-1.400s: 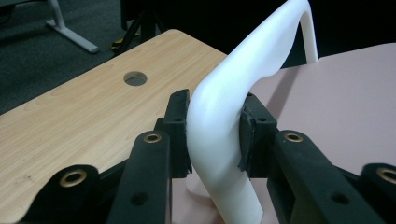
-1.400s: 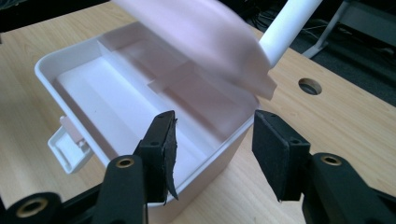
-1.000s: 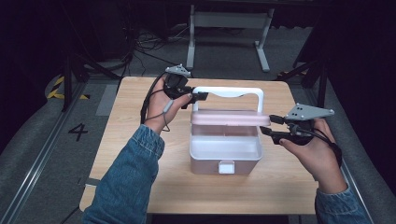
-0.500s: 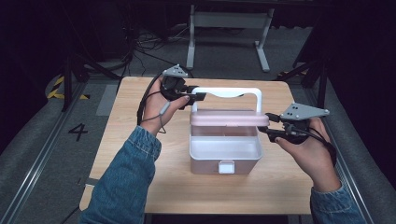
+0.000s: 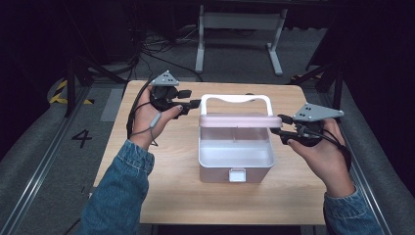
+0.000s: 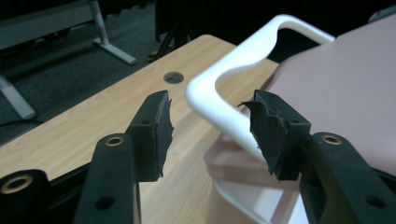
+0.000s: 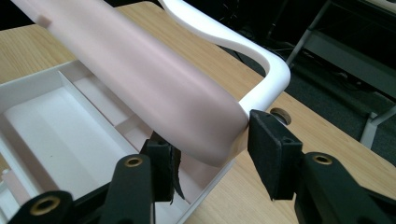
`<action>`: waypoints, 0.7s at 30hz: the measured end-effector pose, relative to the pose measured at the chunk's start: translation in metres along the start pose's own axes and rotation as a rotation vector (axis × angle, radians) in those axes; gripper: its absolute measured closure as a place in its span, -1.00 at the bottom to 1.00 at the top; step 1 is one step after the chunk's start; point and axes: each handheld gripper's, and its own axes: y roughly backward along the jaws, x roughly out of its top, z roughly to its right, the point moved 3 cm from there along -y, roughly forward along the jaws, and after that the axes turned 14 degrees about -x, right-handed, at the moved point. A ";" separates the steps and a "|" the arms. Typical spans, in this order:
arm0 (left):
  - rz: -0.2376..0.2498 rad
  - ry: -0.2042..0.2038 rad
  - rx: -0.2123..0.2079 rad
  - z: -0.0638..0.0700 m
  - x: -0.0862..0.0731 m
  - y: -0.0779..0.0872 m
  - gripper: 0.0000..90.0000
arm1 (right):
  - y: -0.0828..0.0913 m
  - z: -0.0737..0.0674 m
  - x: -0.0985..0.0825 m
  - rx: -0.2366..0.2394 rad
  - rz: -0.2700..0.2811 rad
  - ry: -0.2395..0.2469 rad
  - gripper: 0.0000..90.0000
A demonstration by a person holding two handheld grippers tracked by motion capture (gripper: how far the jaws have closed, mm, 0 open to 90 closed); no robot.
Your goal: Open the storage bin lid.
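Light: the table (image 5: 161, 161) is lit evenly from above, the surroundings are left dark | Shadows: soft, short ones are cast under the box (image 5: 235, 156) | Glare: the white handle (image 6: 219, 74) is slightly overexposed | Focus: the pink lid (image 7: 154, 88) and near jaws are rendered soft in both gripper views | Distortion: mild bending is seen at edges

The left gripper (image 6: 212, 128) stands open around the white handle (image 6: 219, 100) beside the pink lid (image 6: 336, 93), above the table's (image 6: 74, 135) far edge.

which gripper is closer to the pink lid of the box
Right. The right gripper has its jaws around the right end of the pink lid. The left gripper sits off the lid's left end, open beside the white handle.
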 end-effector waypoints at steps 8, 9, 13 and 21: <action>-0.023 -0.007 0.023 0.003 -0.016 0.012 0.05 | -0.001 0.006 0.010 -0.009 0.000 -0.006 0.32; -0.018 -0.004 0.031 0.003 -0.018 0.014 0.05 | -0.002 0.007 0.011 -0.011 0.002 -0.006 0.33; -0.033 0.012 0.032 0.003 -0.026 0.018 0.05 | -0.003 0.011 0.016 -0.010 0.000 -0.019 0.36; -0.063 0.011 0.043 0.007 -0.044 0.029 0.05 | -0.009 0.018 0.025 -0.014 0.000 -0.025 0.42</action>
